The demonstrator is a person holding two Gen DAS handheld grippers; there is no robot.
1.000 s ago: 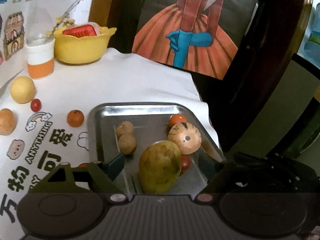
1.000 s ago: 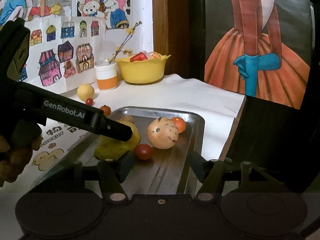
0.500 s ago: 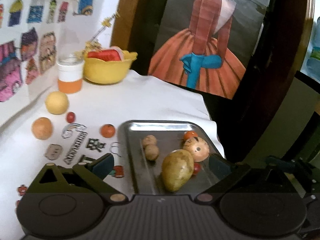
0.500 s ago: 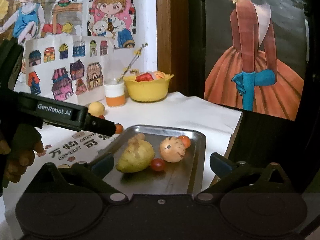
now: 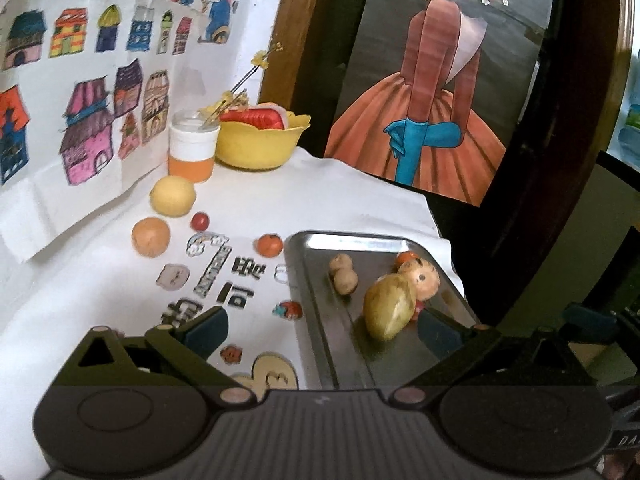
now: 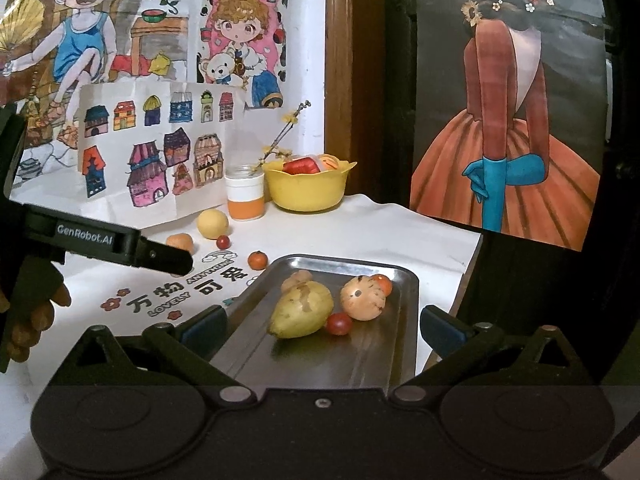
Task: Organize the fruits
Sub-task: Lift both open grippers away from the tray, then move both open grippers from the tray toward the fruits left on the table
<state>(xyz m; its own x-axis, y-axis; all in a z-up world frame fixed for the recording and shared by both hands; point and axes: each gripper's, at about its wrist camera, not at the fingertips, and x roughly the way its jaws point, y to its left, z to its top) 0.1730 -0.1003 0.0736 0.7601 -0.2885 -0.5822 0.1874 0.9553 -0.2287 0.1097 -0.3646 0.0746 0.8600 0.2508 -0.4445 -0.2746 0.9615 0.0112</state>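
On the white-clothed bench (image 5: 328,200), a metal tray (image 6: 404,280) holds a yellow-green mango (image 6: 302,311), a spotted peach-coloured fruit (image 6: 363,298) touching it, a cherry tomato (image 6: 338,324) between them at the front, a small orange (image 6: 383,283) behind, and two brown longans (image 5: 343,274) along the left side. Left of the tray on the cloth lie a small tangerine (image 5: 269,245), a red cherry tomato (image 5: 199,221), an orange (image 5: 151,237) and a yellow lemon (image 5: 172,196). Behind stand an orange-and-white jar (image 5: 192,152) and a yellow bowl (image 5: 260,145). Left gripper (image 5: 320,326) and right gripper (image 6: 320,326) both hang above the tray's near end, jaws spread wide and empty.
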